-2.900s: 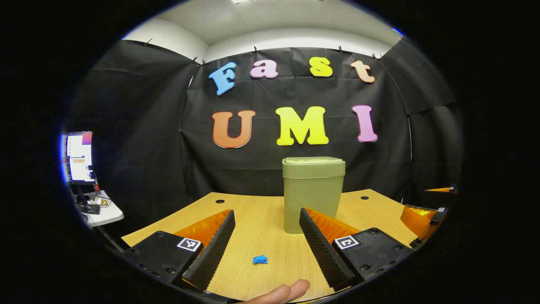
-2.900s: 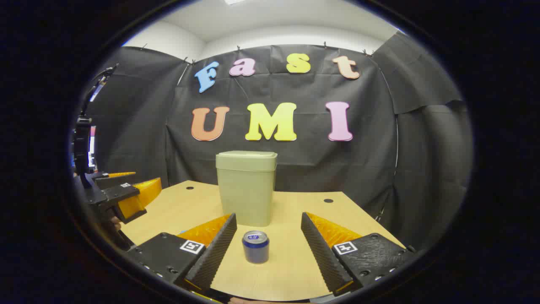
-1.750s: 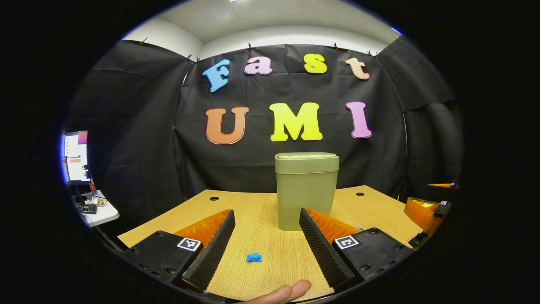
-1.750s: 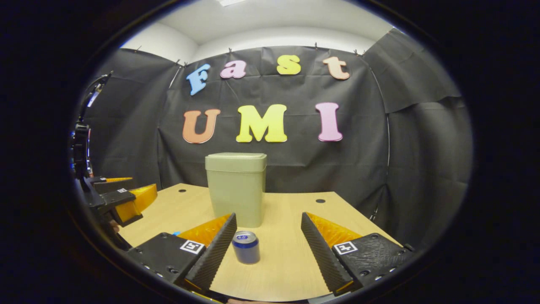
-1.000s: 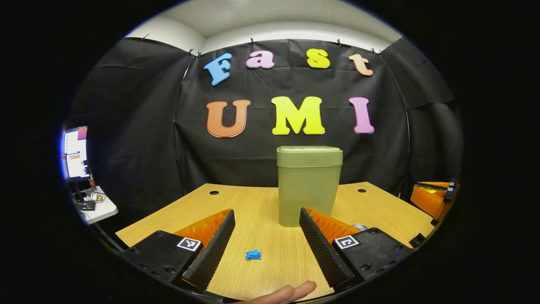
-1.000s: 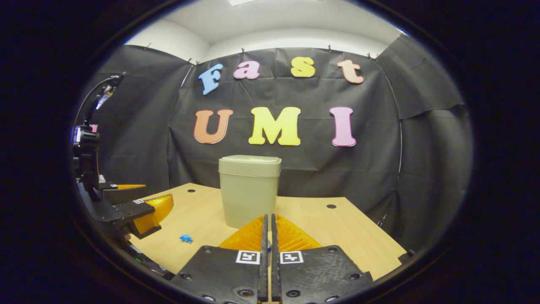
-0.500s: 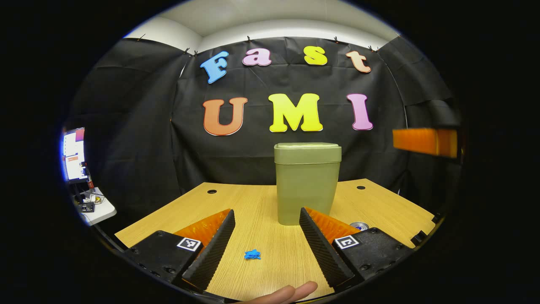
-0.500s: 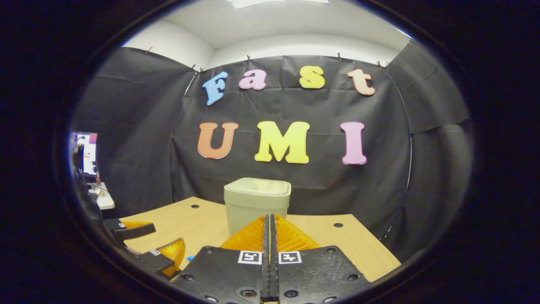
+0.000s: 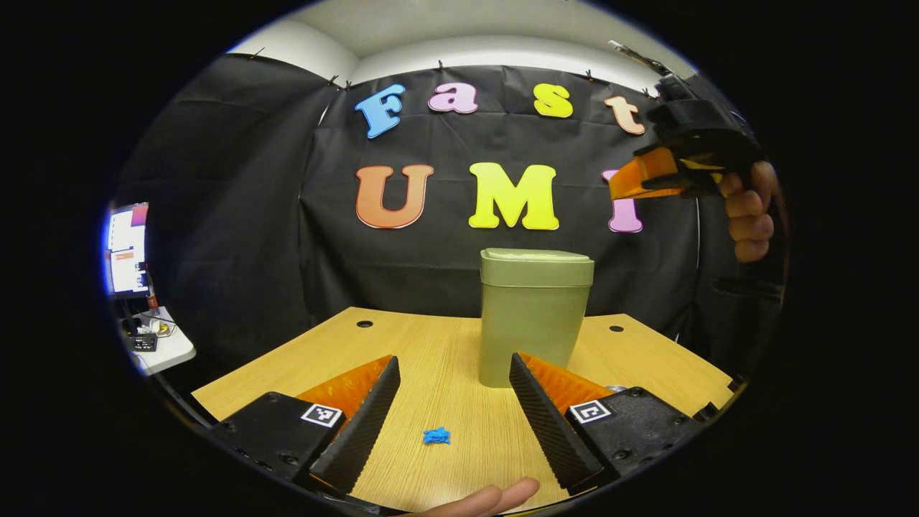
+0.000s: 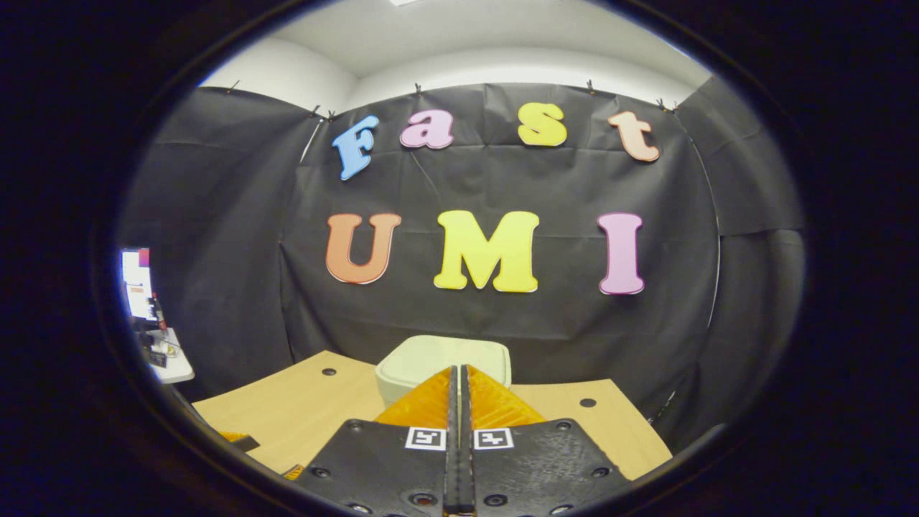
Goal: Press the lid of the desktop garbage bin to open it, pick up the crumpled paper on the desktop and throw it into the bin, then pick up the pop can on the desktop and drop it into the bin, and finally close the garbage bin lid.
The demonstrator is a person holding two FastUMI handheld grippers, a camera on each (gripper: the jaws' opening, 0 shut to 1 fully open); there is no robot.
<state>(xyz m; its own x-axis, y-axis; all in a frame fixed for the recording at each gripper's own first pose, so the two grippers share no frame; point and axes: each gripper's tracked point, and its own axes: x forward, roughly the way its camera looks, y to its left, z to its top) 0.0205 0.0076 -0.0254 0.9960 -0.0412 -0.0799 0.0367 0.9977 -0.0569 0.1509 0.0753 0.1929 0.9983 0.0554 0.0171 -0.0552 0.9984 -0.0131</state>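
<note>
The olive-green bin (image 9: 533, 323) stands on the wooden desktop (image 9: 431, 352) with its lid (image 9: 537, 256) down. A small blue crumpled paper (image 9: 436, 435) lies between the fingers of my left gripper (image 9: 453, 357), which is open and holds nothing. A sliver of the can's top (image 9: 616, 388) shows behind that gripper's right finger. My right gripper (image 10: 457, 370) is shut on nothing and hovers above and in front of the bin's lid (image 10: 431, 357). In the left gripper view the right gripper (image 9: 635, 181) is high at the upper right, held by a hand (image 9: 748, 215).
A monitor (image 9: 128, 248) and a small white side table (image 9: 164, 348) with clutter stand beyond the desktop's left edge. Cable holes (image 9: 365, 324) mark the desktop's back. A person's fingertip (image 9: 495, 495) shows at the bottom edge.
My right gripper shut on nothing, left the can on the desktop and rose to above the bin's lid. The left gripper stayed open over the blue paper.
</note>
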